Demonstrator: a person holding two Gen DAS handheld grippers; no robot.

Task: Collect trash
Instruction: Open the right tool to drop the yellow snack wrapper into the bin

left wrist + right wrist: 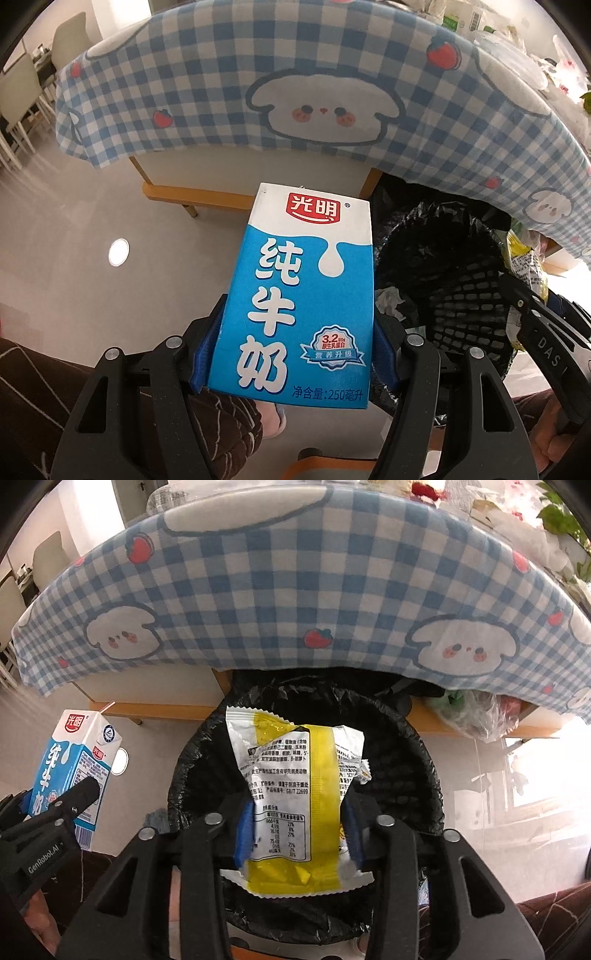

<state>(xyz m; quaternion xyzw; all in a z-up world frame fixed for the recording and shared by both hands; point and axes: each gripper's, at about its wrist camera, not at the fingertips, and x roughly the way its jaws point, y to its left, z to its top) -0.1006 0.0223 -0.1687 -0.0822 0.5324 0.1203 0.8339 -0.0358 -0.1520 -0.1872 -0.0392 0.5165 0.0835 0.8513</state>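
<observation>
A blue and white milk carton (299, 295) stands upright between the blue pads of my left gripper (295, 325), which is shut on its lower half. The same carton (74, 760) shows at the left of the right wrist view, beside the bin. My right gripper (297, 830) holds a crumpled white and yellow snack wrapper (295, 775) by its side edges. The wrapper hangs directly over the mouth of a black mesh bin lined with a black bag (424, 760). That bin (461, 295) lies just right of the carton in the left wrist view, with crumpled white paper (391, 302) inside.
A table draped in a blue checked cloth (295, 590) overhangs the far side of the bin. A clear plastic bag (476, 716) sits under the table on the right. Pale chairs (18, 96) stand at the far left. A person's patterned brown sleeve (33, 373) is below.
</observation>
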